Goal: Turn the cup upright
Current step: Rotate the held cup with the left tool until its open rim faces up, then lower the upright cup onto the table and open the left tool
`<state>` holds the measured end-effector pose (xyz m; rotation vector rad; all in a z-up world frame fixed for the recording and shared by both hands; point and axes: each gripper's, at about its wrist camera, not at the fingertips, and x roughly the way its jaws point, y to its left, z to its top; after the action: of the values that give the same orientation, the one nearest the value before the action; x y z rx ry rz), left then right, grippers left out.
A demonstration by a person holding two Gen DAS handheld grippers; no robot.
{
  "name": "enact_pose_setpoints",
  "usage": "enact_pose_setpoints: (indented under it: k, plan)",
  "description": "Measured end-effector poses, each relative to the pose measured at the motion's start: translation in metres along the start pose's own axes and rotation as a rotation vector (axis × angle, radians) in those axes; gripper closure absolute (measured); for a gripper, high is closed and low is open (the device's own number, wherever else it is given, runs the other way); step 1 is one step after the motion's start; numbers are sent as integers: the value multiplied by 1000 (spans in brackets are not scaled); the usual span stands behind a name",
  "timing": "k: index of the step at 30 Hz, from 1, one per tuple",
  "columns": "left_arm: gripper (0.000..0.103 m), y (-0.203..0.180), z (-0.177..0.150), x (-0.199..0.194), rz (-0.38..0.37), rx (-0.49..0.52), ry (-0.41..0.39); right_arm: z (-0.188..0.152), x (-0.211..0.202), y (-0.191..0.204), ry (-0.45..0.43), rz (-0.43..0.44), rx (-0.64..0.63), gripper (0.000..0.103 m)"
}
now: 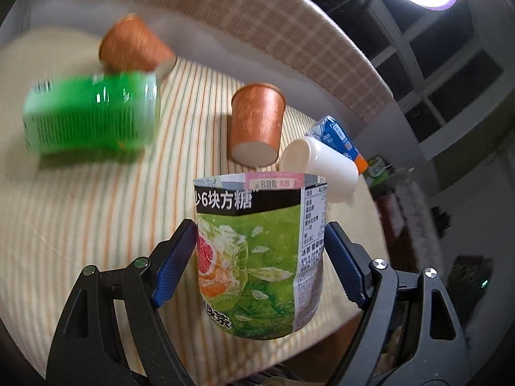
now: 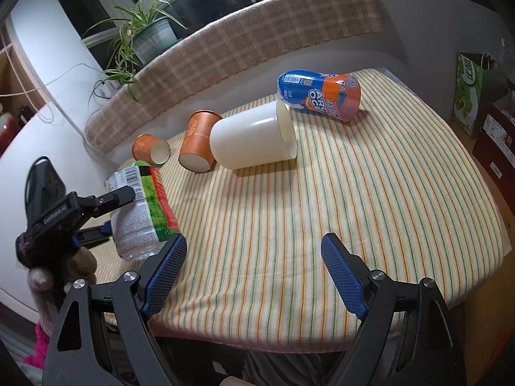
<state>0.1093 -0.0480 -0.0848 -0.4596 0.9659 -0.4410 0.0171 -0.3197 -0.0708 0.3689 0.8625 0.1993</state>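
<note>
The bench (image 2: 354, 193), under a striped cloth, carries several cups lying on their sides: a white cup (image 2: 254, 138) near the middle, a blue and orange cup (image 2: 318, 95) behind it, and two orange paper cups (image 2: 198, 146) (image 2: 151, 148) to its left.

The green-labelled cup (image 1: 257, 257) is not among them. It sits between the fingers of the left tool (image 1: 260, 228), whose blue pads press both its flanks, so it is clamped. Its long axis runs forward along the fingers, with the cut mouth pointing away from the wrist and the clear base toward it. From the right wrist it looks tilted, mouth higher than base and apparently off the cloth. My judgement is that the wrist must bring that axis vertical and set the base down.

The right tool (image 2: 254, 241) hovers over the near edge, fingers spread and empty, well apart from this cup.
</note>
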Motion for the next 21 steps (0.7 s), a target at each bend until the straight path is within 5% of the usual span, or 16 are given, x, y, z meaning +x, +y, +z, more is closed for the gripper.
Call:
enact_pose_setpoints:
  k: [7, 21]
  plan:
    - [20, -21, -4, -2, 107, 154, -93, 1, 2, -1, 5, -1, 5, 17]
    - [21, -49, -23, 14, 215, 336, -111, 2, 3, -5, 8, -5, 19, 17]
